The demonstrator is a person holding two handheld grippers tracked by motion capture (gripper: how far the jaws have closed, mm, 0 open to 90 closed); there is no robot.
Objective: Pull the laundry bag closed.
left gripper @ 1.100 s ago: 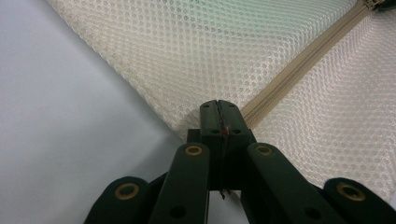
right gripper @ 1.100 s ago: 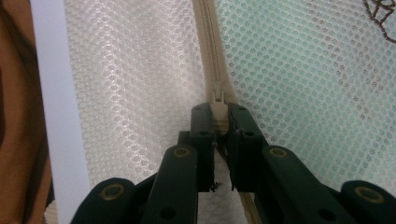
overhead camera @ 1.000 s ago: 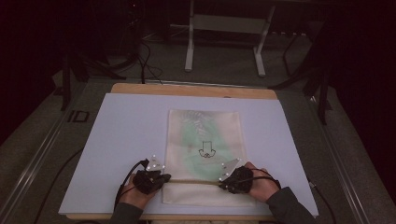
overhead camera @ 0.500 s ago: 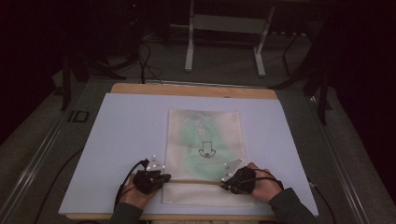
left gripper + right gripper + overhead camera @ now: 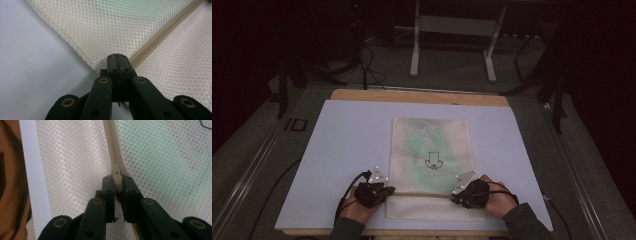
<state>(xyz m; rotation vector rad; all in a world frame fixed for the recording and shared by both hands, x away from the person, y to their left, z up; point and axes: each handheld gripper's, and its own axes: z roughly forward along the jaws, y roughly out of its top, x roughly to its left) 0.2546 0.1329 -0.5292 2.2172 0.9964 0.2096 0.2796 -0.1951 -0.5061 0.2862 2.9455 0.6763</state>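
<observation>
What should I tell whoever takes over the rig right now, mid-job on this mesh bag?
Left gripper: shut on the mesh bag, pinching its edge at the left end of the zipper.
Right gripper: shut on the zipper slider at the bag's right side.
The bag lies flat on the white sheet, zipper running across near the person's edge, a green item inside.
Done: both grips are set, left one anchoring the bag.
Left: probably draw the slider along the zipper. Whether the zipper is open or closed I cannot tell.
</observation>
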